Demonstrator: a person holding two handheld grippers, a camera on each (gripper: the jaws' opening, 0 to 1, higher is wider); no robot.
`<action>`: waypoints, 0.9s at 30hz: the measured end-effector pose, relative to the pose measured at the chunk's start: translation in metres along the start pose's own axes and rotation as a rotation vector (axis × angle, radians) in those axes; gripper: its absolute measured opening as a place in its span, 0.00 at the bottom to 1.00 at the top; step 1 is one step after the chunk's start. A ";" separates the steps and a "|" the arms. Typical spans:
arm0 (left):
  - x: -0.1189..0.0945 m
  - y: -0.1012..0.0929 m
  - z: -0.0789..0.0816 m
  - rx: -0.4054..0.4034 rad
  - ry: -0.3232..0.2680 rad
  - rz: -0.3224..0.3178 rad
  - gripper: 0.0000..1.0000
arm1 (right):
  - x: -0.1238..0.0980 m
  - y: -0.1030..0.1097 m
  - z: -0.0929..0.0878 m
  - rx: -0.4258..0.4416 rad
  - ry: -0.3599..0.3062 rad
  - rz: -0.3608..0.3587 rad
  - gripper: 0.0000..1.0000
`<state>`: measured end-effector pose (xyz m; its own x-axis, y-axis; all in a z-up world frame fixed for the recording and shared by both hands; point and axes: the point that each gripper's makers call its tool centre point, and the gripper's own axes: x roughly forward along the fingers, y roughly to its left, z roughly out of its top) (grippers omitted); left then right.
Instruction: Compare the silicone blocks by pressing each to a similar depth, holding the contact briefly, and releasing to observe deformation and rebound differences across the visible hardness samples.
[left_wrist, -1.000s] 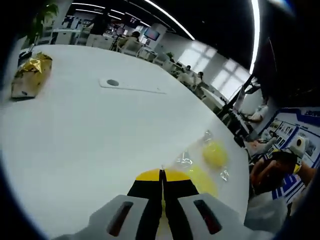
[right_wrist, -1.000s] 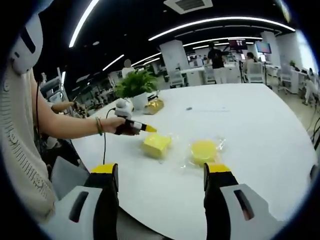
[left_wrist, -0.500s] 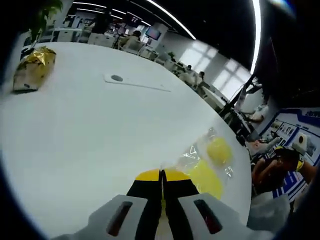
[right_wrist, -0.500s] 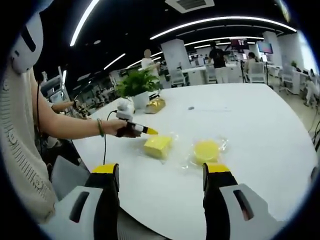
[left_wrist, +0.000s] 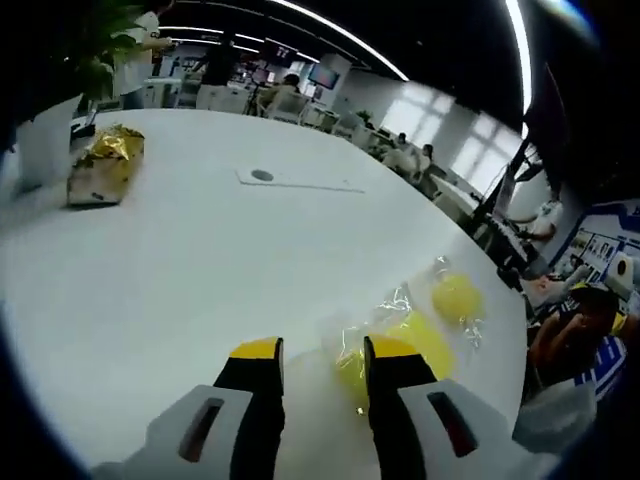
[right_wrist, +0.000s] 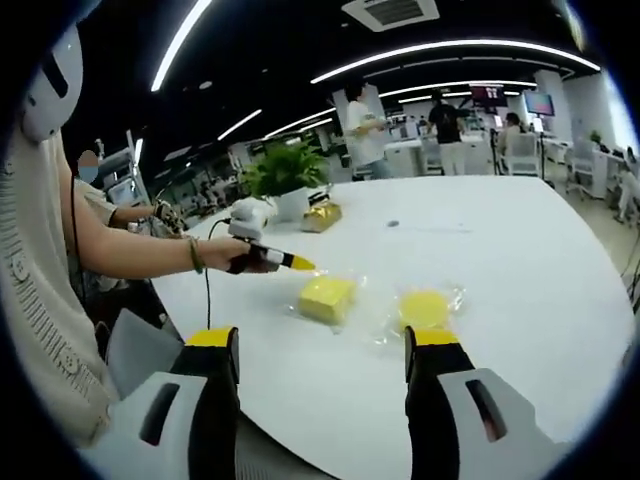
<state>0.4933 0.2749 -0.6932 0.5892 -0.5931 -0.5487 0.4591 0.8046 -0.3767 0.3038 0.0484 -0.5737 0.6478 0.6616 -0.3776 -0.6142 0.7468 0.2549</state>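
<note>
A square yellow silicone block (right_wrist: 327, 297) and a round yellow one (right_wrist: 425, 309) lie in clear wrap on the white table (right_wrist: 520, 260). In the right gripper view a hand holds my left gripper (right_wrist: 298, 264) just left of the square block, its yellow tip apart from it. In the left gripper view my left gripper (left_wrist: 322, 352) stands open, with the square block (left_wrist: 412, 338) partly behind its right jaw and the round block (left_wrist: 457, 297) beyond. My right gripper (right_wrist: 322, 340) is wide open and holds nothing, well short of both blocks.
A gold foil package (left_wrist: 105, 165) and a potted plant (right_wrist: 285, 170) stand toward the table's far side. A flat plate with a round hole (left_wrist: 290, 180) lies mid-table. The person's arm (right_wrist: 130, 250) reaches in from the left. People and desks fill the room behind.
The left gripper's jaws have gone from shut to open. Its tip, touching the square block's edge a second ago, now sits off the block. The right gripper stays open.
</note>
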 end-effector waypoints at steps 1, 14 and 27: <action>-0.004 -0.003 -0.001 0.015 0.000 0.001 0.33 | 0.000 0.002 0.000 0.003 -0.004 0.007 0.62; -0.080 -0.076 -0.027 0.162 -0.030 -0.066 0.44 | 0.004 0.022 0.002 -0.004 -0.055 0.047 0.59; -0.140 -0.132 -0.054 0.209 -0.096 -0.107 0.55 | 0.010 0.029 -0.012 -0.018 -0.051 0.068 0.65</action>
<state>0.3143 0.2531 -0.6070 0.5860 -0.6827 -0.4365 0.6440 0.7193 -0.2606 0.2875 0.0757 -0.5808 0.6262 0.7137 -0.3140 -0.6653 0.6990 0.2621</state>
